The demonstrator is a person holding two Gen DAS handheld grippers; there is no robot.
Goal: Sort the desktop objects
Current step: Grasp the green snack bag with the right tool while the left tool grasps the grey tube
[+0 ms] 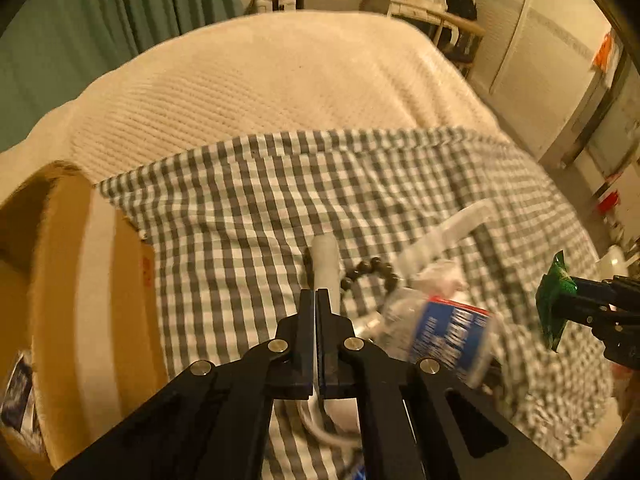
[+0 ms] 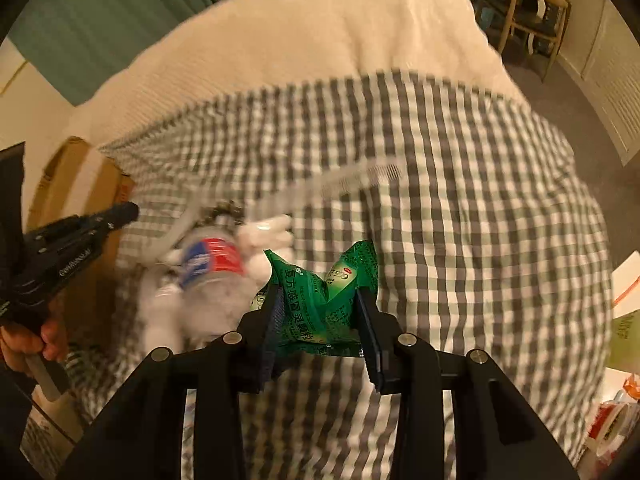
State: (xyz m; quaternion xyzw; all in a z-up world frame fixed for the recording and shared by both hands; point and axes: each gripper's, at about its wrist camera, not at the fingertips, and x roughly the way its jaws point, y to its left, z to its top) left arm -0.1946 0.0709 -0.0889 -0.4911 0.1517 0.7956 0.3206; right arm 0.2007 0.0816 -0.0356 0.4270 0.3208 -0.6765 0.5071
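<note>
Lifting clear is the step in hand, and both grips should be kept firm. The left tool (image 1: pixel 315 300) is shut tight, apparently on a thin white cable (image 1: pixel 326 264) — it should be raised slowly so the bead bracelet (image 1: pixel 370 270) is not dragged. The right tool (image 2: pixel 320 300) is part-closed on a crumpled green sachet (image 2: pixel 320 296), above the checked cloth (image 2: pixel 460 200). The cardboard box (image 1: pixel 72 280) at the left looks a likely drop place — the bottle (image 1: pixel 440 332) remains unsorted.
</note>
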